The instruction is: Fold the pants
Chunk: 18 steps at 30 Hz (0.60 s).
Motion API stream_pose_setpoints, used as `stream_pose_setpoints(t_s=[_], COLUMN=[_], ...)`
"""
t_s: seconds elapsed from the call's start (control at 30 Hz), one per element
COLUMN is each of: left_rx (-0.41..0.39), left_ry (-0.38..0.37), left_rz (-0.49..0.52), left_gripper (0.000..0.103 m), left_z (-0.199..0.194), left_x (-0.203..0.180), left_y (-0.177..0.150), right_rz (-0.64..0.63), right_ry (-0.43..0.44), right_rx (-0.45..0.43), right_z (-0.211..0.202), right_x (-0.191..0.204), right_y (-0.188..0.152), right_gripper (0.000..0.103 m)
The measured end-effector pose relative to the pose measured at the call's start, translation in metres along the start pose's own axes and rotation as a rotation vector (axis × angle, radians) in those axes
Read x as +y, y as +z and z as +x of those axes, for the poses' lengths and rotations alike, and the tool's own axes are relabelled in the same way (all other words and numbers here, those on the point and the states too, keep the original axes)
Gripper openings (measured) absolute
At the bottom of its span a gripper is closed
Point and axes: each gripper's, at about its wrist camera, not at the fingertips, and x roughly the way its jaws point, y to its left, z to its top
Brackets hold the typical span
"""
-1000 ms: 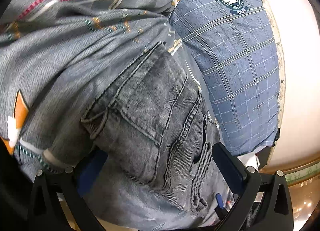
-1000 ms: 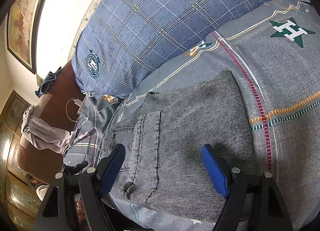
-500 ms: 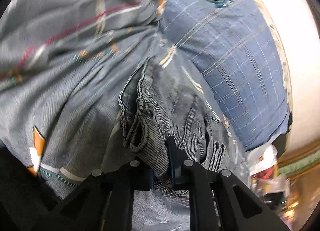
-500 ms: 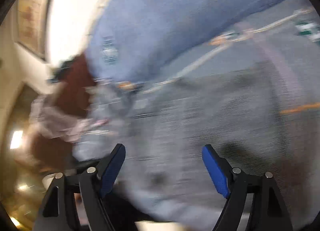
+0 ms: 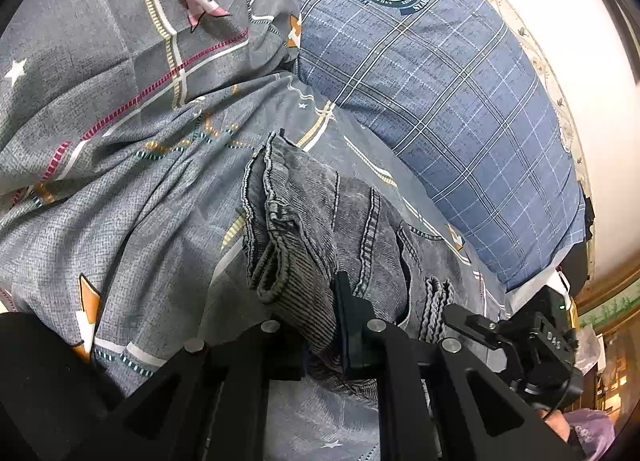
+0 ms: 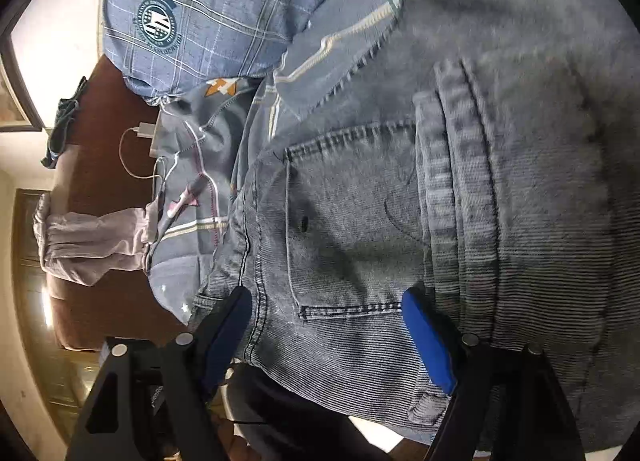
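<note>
Grey denim is bunching between the closed jaws of the left gripper, which is pinching a thick, rolled wad of the pants near a hem or waistband edge. The pants are lying on the grey patterned bedsheet, just beside the blue plaid pillow, with the pinched end standing up off the bed while the rest is draping down.

The right gripper is hovering with its jaws standing wide, blue pads straddling the back pocket without pressing on it; nothing is being held there.

Several things are looking risky. The left grip is sitting on several layers at once, so, judging from the wad, lifting or pulling is likely dragging a crumpled lump rather than one clean edge, and the fold is likely ending up lopsided. If only the outer layer is truly caught, the heavy denim may be slipping out mid-lift. The right jaws, closing where they are, may be grabbing just the pocket flap or a single layer, leaving the leg beneath behind. The sheet under the pants is loose and wrinkled, so a low pinch may be catching bedding along with denim. The pillow is also crowding the far side, limiting room to lay the fold flat
</note>
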Motion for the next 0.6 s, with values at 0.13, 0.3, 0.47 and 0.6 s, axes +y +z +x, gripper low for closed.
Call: stream_pose_setpoints(t_s=[0.13,0.3,0.47,0.6], left_rx=[-0.021,-0.063,-0.123,-0.157], left_ry=[0.018,0.025,0.035,0.009], left_rz=[0.060,0.134,0.289,0.499], left_gripper=[0.012,0.011,0.010,0.010], left_z=[-0.003,-0.011,-0.019,-0.023], left_x=[-0.017,-0.048,-0.104,-0.169], left_y=[0.000,0.004,-0.005,-0.031], right_rz=[-0.022,-0.011,-0.001,0.049], right_ry=[-0.024,0.092,0.051,0.051], right_rx=[0.010,-0.138,-0.287,-0.347], right_z=[0.011,-0.051,-0.117,-0.146], right_x=[-0.003,-0.015,-0.062,-0.106], right_y=[0.003,0.005,-0.001,-0.015], right_gripper=[0.081,0.081,0.081,0.081])
